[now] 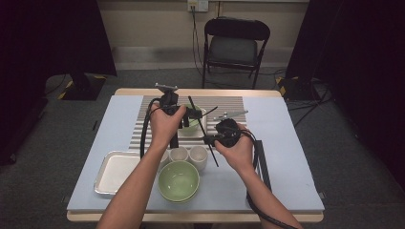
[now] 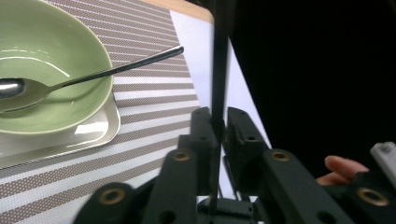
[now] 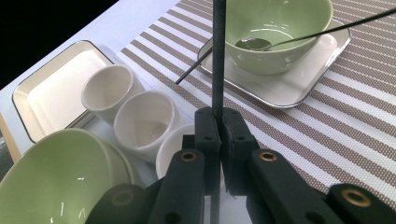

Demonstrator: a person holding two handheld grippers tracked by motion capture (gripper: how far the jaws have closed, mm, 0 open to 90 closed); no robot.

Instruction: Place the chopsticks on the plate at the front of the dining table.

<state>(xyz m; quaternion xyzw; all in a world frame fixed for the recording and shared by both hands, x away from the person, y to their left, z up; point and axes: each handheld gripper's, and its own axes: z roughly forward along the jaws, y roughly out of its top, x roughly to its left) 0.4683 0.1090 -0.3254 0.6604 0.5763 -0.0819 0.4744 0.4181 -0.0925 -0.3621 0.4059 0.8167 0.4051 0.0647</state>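
While both my jaws pinch one thin black chopstick [image 3: 218, 60] each, I judge them light, stiff and slippery; gripping mid-shaft steadies them best.

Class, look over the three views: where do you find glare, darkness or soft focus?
High view: dim corners, evenly lit table. Left gripper view: glare on the tray rim and spoon, right half black, the near jaws blurred. Right gripper view: highlights on the white cups, soft-focus near green bowl.

Spoon [image 3: 261, 44] in bowl [image 3: 280, 28] on tray [image 3: 299, 93]; cups [image 3: 140, 119] before it.
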